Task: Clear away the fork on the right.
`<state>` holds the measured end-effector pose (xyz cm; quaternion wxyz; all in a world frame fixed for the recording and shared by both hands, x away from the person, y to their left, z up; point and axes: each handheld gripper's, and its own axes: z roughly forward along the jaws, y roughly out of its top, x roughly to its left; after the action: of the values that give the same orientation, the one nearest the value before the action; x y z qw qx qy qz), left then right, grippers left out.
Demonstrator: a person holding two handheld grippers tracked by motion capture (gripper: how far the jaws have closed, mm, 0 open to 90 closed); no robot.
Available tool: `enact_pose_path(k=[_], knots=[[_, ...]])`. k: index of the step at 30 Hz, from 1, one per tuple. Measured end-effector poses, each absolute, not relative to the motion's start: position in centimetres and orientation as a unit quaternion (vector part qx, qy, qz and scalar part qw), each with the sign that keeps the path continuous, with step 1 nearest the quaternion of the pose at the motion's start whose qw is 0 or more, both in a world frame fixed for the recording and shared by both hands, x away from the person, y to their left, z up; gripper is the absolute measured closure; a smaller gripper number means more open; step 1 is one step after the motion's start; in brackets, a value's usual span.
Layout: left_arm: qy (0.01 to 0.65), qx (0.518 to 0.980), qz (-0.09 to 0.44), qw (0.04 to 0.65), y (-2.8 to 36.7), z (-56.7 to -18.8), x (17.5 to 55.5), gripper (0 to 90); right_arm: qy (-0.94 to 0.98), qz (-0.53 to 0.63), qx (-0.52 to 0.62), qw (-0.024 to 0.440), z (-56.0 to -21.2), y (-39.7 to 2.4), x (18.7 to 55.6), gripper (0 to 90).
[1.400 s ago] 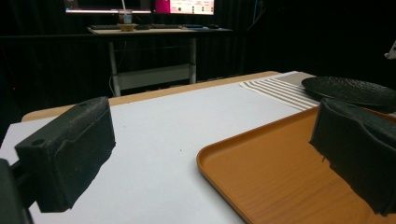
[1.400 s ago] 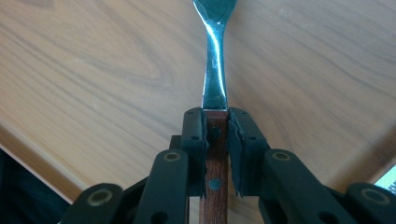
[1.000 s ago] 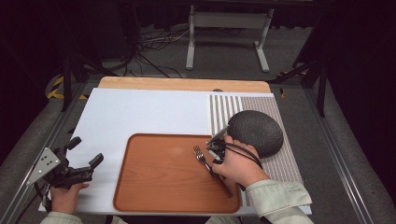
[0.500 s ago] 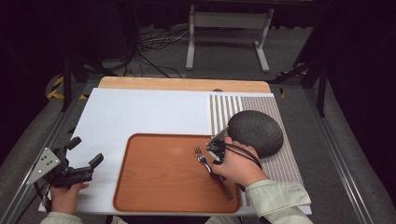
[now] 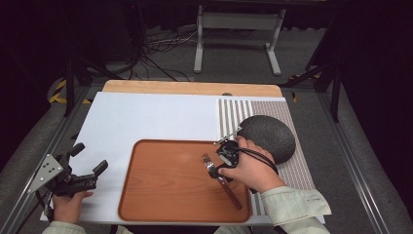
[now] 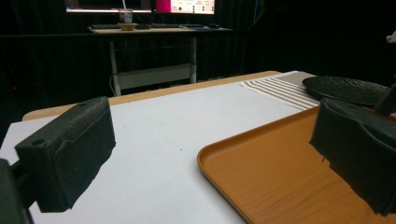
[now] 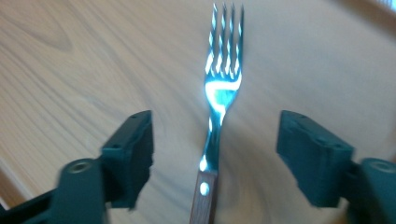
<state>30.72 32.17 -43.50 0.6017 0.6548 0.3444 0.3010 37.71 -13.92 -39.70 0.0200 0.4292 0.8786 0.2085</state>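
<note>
Fork lies on our wooden tray, handle toward our right gripper, whose jaws have just opened, seemingly clear of it; left gripper gapes, idle.

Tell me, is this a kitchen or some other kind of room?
Probably not a kitchen: more likely a lab or studio set up for recording. The table stands in a dark room, with cables on the floor behind it and lit screens on a desk. The fork and wooden tray look like practice props.
</note>
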Motion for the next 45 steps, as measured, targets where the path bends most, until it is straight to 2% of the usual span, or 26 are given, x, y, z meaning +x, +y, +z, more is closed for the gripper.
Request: enact_pose_path(k=[2, 10, 15, 17, 19, 20, 22, 26, 28, 45], knots=[[0.345, 0.655, 0.301, 0.602, 32.2, -43.5, 30.7, 0.6, 0.886, 0.232, 0.401, 0.039, -39.5, -13.9, 37.8, 21.4], [0.345, 0.654, 0.301, 0.602, 32.2, -43.5, 30.7, 0.6, 0.894, 0.285, 0.335, 0.082, -39.4, -13.7, 38.3, 23.3], [0.345, 0.654, 0.301, 0.602, 32.1, -43.5, 30.8, 0.6, 0.899, 0.313, 0.294, 0.091, -39.5, -13.2, 38.4, 40.7], [0.345, 0.654, 0.301, 0.602, 32.1, -43.5, 30.8, 0.6, 0.895, 0.326, 0.291, 0.085, -39.7, -12.7, 38.3, 49.7], [0.344, 0.654, 0.301, 0.602, 32.1, -43.5, 30.7, 0.6, 0.896, 0.329, 0.29, 0.078, -39.8, -12.4, 38.3, 54.4], [0.344, 0.654, 0.301, 0.603, 32.1, -43.5, 30.7, 0.6, 0.896, 0.33, 0.289, 0.076, -39.8, -12.2, 38.3, 60.5], [0.345, 0.654, 0.301, 0.602, 32.2, -43.5, 30.7, 0.6, 0.897, 0.329, 0.287, 0.072, -40.0, -12.0, 38.4, 65.5], [0.345, 0.654, 0.301, 0.602, 32.2, -43.5, 30.7, 0.6, 0.908, 0.313, 0.27, 0.066, -40.5, -11.7, 38.7, 84.9], [0.344, 0.655, 0.301, 0.601, 32.2, -43.5, 30.7, 0.6, 0.912, 0.309, 0.262, 0.066, -40.8, -11.7, 38.9, 90.0], [0.345, 0.655, 0.302, 0.601, 32.2, -43.5, 30.8, 0.7, 0.923, 0.266, 0.274, 0.048, -43.2, -11.5, 39.6, 90.0]])
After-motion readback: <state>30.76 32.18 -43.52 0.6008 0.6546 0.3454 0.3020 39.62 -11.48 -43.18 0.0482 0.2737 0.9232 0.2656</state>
